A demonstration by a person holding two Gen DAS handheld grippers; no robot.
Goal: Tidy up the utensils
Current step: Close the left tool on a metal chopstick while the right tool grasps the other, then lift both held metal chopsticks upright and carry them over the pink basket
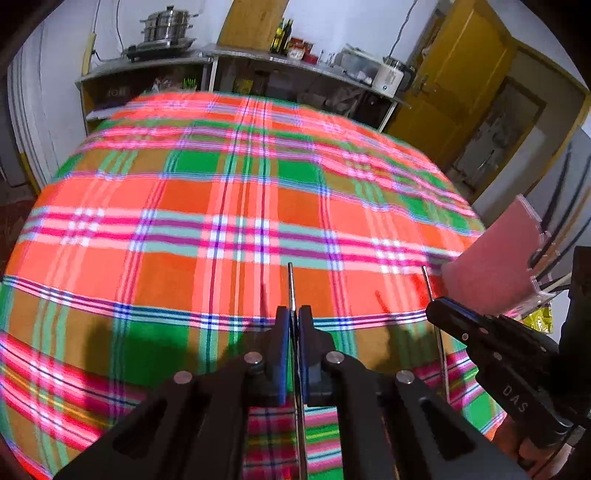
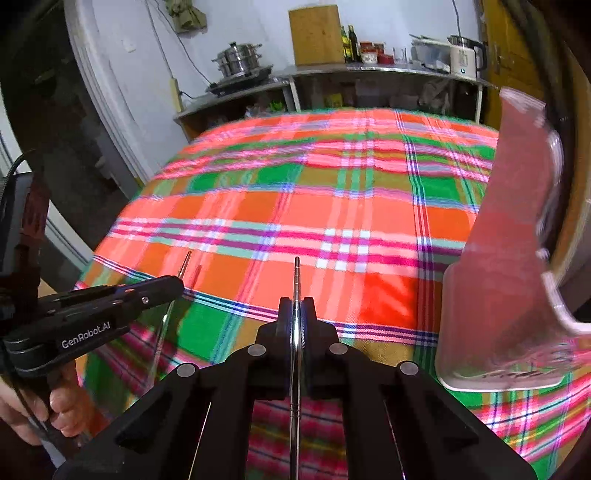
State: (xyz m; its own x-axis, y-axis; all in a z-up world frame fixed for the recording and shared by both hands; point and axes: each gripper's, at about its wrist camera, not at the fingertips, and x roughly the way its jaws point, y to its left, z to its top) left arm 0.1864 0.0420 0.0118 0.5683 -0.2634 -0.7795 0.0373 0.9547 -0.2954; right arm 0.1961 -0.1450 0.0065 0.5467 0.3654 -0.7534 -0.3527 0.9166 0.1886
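The left gripper (image 1: pixel 294 314) was clamped on a thin metal chopstick (image 1: pixel 291 284), whose tip stood up past the blue pads (image 1: pixel 282 347) over the plaid tablecloth (image 1: pixel 221 206). At the right edge the right gripper (image 1: pixel 434 308) pinched a second chopstick (image 1: pixel 428 282), just beside a pink utensil holder (image 1: pixel 495 254) standing on the cloth. Behind the table, shelves (image 1: pixel 147 68) carried a stacked steel steamer (image 1: pixel 168 24) and a white kettle (image 1: pixel 389 75).

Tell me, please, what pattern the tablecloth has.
Plaid tablecloth: orange, green, pink; clearest in left wrist view.
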